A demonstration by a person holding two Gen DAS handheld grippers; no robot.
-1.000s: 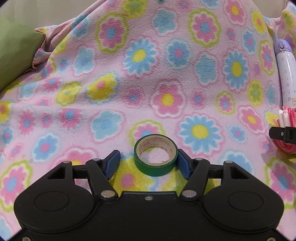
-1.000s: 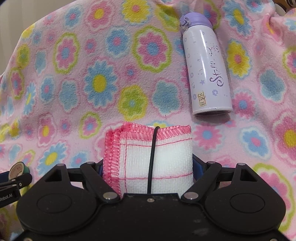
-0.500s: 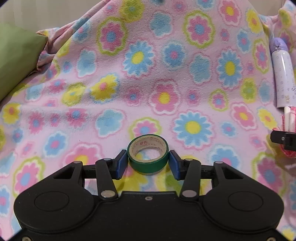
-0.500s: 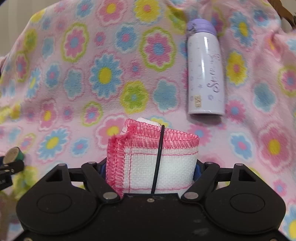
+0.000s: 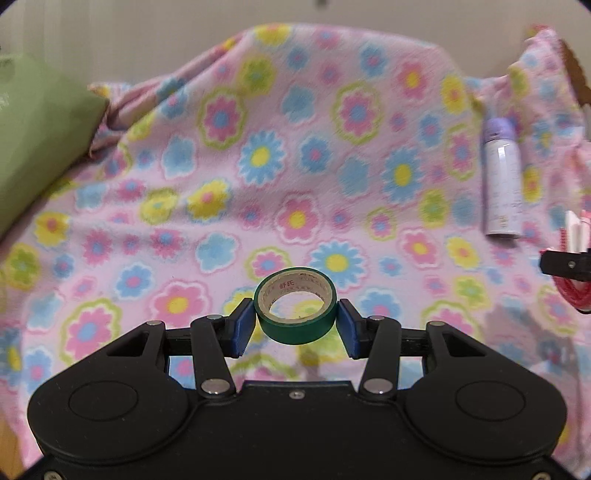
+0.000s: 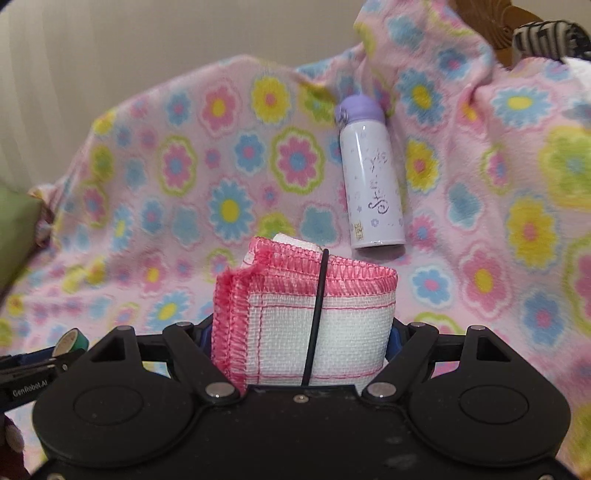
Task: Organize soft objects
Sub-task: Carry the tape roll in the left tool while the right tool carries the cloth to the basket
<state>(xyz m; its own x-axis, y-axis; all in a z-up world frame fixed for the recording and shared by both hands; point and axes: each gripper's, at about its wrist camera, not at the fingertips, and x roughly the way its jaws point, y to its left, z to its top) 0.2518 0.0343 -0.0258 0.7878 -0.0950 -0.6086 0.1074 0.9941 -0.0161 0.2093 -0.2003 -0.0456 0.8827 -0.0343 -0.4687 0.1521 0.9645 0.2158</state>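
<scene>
My left gripper (image 5: 295, 321) is shut on a green tape roll (image 5: 295, 317) and holds it up above the flowered pink blanket (image 5: 295, 166). My right gripper (image 6: 301, 332) is shut on a folded white cloth with pink stitched edges (image 6: 332, 325), bound by a black band, also lifted above the blanket (image 6: 184, 166). The cloth and right gripper show at the right edge of the left wrist view (image 5: 569, 262). The tape roll and left gripper show at the lower left of the right wrist view (image 6: 72, 341).
A lilac and white bottle (image 6: 369, 184) lies on the blanket, also seen in the left wrist view (image 5: 502, 177). A green cushion (image 5: 33, 140) lies at the left. A wooden frame and a striped object (image 6: 546, 35) show at the far right.
My left gripper closed on the tape roll and lifted it off the blanket. My right gripper rose with the cloth. Both views pulled back from the blanket.
</scene>
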